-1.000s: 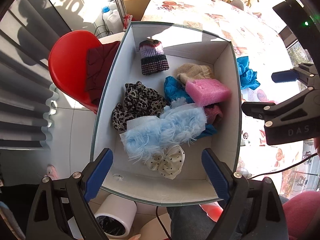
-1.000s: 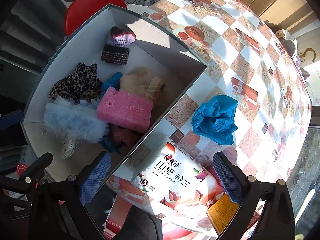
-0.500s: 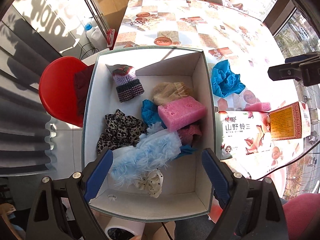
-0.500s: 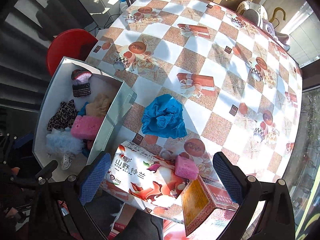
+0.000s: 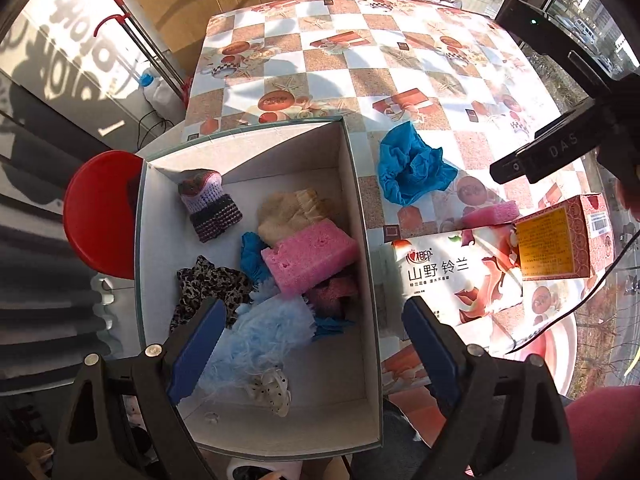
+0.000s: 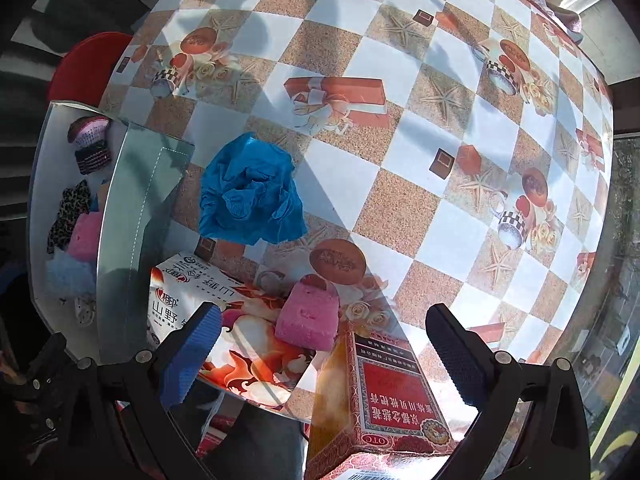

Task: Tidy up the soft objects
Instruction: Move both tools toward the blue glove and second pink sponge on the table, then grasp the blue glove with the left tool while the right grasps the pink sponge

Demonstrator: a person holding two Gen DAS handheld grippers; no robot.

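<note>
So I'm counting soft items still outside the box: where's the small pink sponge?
The small pink sponge lies on the table, between the tissue pack and red medicine box, right of the box.

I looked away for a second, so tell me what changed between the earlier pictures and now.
Both claws pulled up and back from the white box: the left claw no longer frames it closely, and the right claw swung right, over the small pink sponge and red carton. Both stayed open and empty. The box's contents and the blue cloth did not move.
</note>
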